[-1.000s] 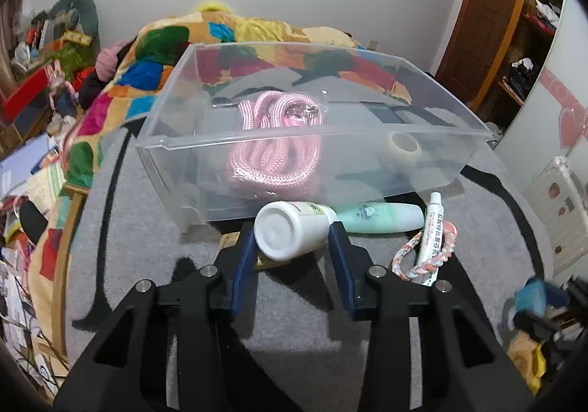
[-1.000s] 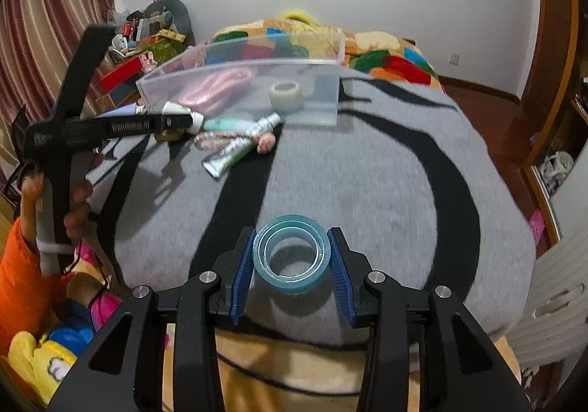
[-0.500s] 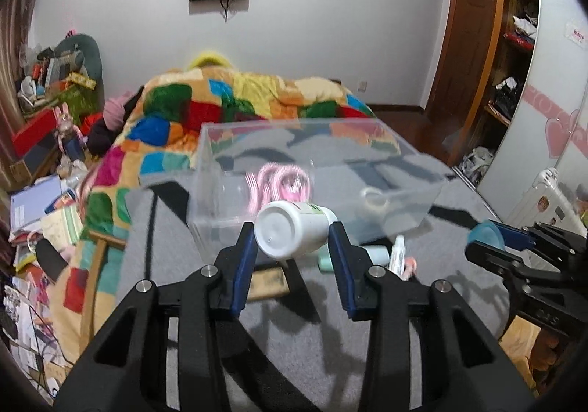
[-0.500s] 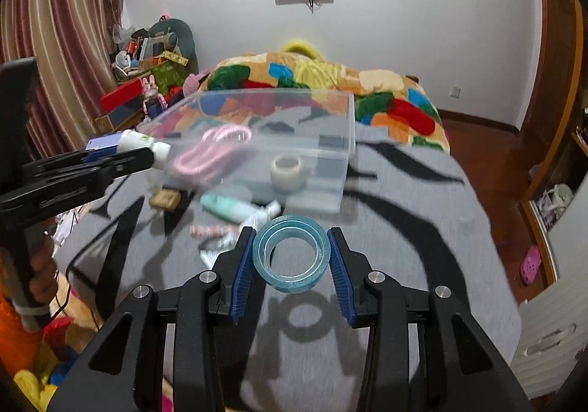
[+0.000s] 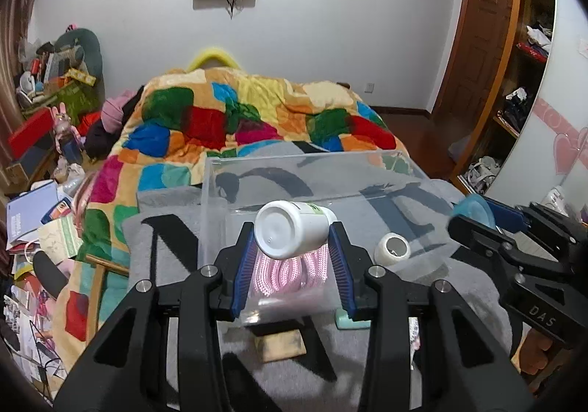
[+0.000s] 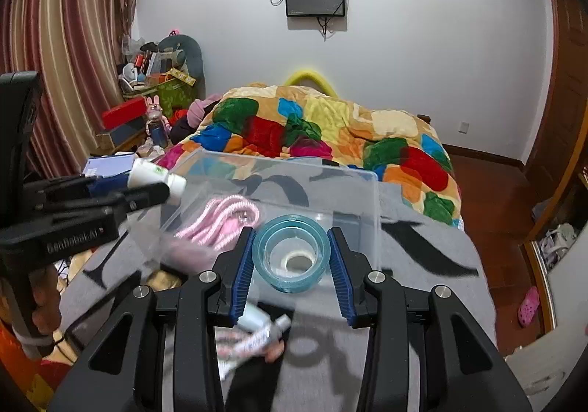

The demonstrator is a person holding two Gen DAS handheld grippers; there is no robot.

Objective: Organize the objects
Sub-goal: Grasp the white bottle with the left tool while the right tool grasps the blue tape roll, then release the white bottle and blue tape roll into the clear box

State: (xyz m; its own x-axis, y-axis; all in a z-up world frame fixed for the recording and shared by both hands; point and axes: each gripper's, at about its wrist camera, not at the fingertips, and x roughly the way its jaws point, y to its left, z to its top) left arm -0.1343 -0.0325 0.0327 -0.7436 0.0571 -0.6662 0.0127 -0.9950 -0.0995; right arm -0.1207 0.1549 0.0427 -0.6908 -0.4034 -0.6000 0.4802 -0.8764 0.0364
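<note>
My left gripper (image 5: 293,257) is shut on a white bottle (image 5: 290,234) and holds it above the near wall of the clear plastic bin (image 5: 235,173). My right gripper (image 6: 291,261) is shut on a blue tape roll (image 6: 291,253) and holds it above the bin's near edge (image 6: 375,199). In the bin lie a pink rope (image 5: 294,272) and a white tape roll (image 5: 392,249). In the right wrist view the rope (image 6: 224,217) and white roll (image 6: 297,261) show too. The left gripper with the bottle (image 6: 154,177) shows at left.
The bin stands on a grey blanket (image 5: 165,250) on a bed with a colourful quilt (image 5: 257,118). A tube (image 6: 257,338) and a teal bottle (image 5: 351,322) lie in front of the bin, beside a tan block (image 5: 281,346). Cluttered floor at left.
Both grippers have risen and moved forward toward the bin with their loads, the bottle from the blanket up to over the bin's near wall, the blue tape to the bin's edge.
</note>
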